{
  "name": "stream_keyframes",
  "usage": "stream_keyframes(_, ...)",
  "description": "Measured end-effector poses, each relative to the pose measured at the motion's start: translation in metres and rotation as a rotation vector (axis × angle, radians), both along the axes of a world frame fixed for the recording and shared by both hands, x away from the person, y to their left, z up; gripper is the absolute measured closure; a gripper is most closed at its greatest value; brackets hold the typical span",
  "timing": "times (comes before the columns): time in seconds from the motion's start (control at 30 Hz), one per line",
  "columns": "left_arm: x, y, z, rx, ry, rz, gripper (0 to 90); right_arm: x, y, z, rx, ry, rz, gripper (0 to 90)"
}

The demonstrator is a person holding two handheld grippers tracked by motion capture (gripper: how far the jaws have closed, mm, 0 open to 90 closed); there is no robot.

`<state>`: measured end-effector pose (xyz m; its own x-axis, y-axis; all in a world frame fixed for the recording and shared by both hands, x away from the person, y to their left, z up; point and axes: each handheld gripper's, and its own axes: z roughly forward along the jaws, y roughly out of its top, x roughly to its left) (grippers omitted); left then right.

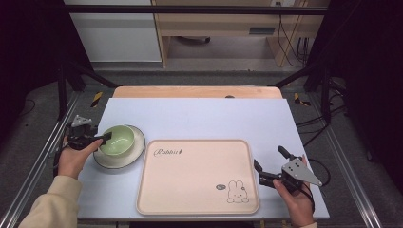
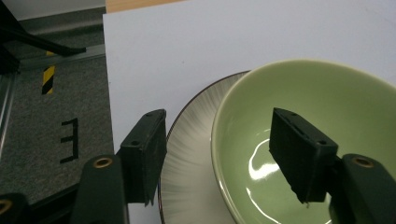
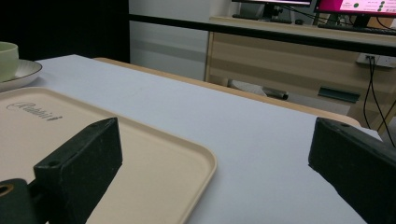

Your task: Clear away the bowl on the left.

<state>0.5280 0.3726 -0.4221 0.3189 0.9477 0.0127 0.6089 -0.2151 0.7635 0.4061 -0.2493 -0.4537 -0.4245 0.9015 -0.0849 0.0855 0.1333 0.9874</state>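
Left gripper (image 2: 219,158): black and blocky, with its jaws apart. One jaw is inside the bowl and the other is outside, over the plate. The bowl's rim sits between them. I cannot tell if the jaws touch it.
Left hand (image 1: 75,156): it holds the left gripper, and a cream sleeve (image 1: 50,202) comes in behind it.
Bowl (image 2: 308,135): green, round, smooth and shiny, with light spots on its bottom. It sits on the plate, right at the left jaws.
Plate (image 2: 191,154): round and pale, with thin grey lines running out to a dark edge. It lies under the bowl and under the outer left jaw.
Right gripper (image 1: 271,164): black, with a grey three-cornered plate on top. Its jaws are wide apart and hold nothing.
Right hand (image 1: 294,197): it holds the right gripper, just past the tray's right edge.
Tray (image 1: 195,178): flat, cream-pink, with round corners and a raised rim. It has a rabbit drawing and a curly word. It lies between the two grippers, just beside the right gripper's left jaw.
Table (image 1: 209,118): a smooth, pale sheet lies under everything, ahead of both pairs of jaws.
Wooden edge (image 1: 197,91): light brown, at the far side of the table.
Floor (image 2: 56,121): grey and speckled, with a yellow and black strip, off to the side of the outer left jaw.
Desk (image 3: 299,56): light wood, far past the right jaws, with screens on top and cables hanging down.
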Motion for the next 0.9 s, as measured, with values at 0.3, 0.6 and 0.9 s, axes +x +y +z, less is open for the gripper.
stream_keyframes(0.3, 0.004, 0.001, -0.006, 0.001, 0.118, 0.014, 52.1, 0.001, 0.002, 0.000, -0.006, 0.003, 0.010, 2.9)
stream_keyframes(0.6, 0.005, -0.001, -0.009, -0.001, 0.183, 0.018, 61.5, 0.001, 0.001, -0.001, -0.009, 0.003, 0.011, 2.9)
stream_keyframes(0.9, 0.008, -0.004, -0.012, -0.012, 0.222, 0.026, 69.5, 0.001, 0.002, -0.001, -0.008, 0.005, 0.014, 2.9)
